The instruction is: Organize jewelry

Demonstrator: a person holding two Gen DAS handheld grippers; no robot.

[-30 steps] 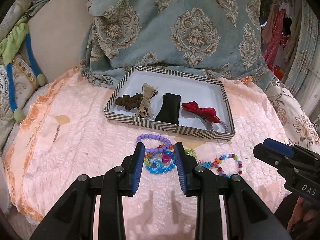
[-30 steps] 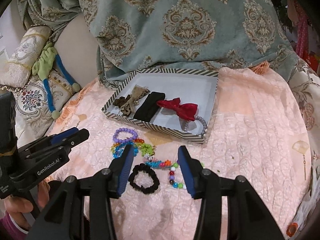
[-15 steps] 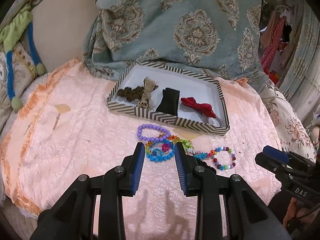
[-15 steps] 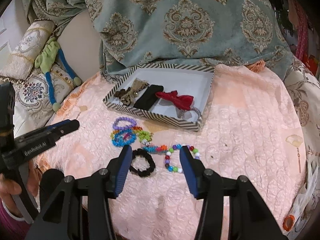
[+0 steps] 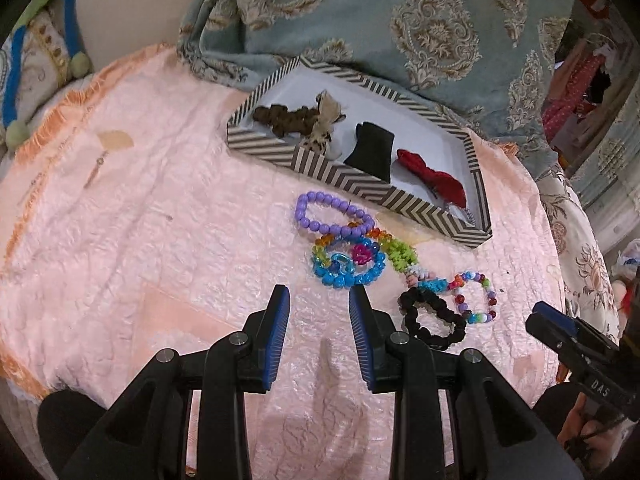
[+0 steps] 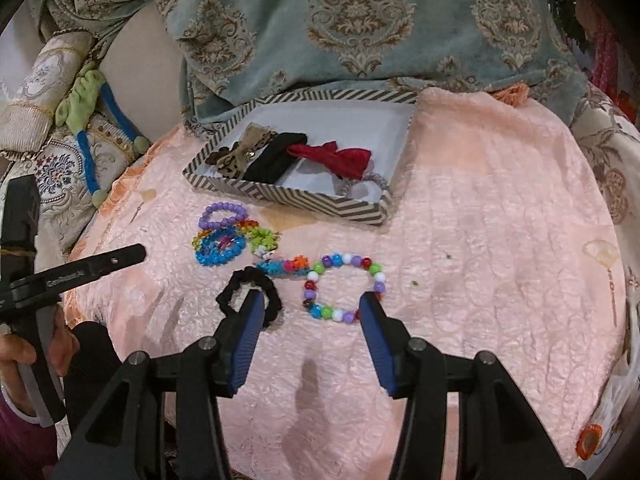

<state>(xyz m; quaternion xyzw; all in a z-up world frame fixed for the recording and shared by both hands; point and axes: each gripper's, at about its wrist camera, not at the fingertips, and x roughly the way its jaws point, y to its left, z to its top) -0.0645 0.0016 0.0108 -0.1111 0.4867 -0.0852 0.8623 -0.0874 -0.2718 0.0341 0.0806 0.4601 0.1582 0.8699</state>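
Reaching for bracelets near the chevron-striped cardboard tray (image 6: 320, 202).
Both tongs, left (image 5: 319, 296) and right (image 6: 311, 304), parted, empty; risk snagging the black fabric scrunchie (image 6: 240, 284) alongside the multicoloured round-bead bracelet (image 6: 344, 286).

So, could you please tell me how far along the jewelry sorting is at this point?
Partly done. The striped cardboard tray already holds a brown scrunchie, leopard bow, black band, red bow and pale beaded bracelet. Nothing is gripped: the right gripper brackets the multicoloured round-bead bracelet and the left gripper is open. Left on the pink quilt: purple bracelet, blue bracelet, black scrunchie.
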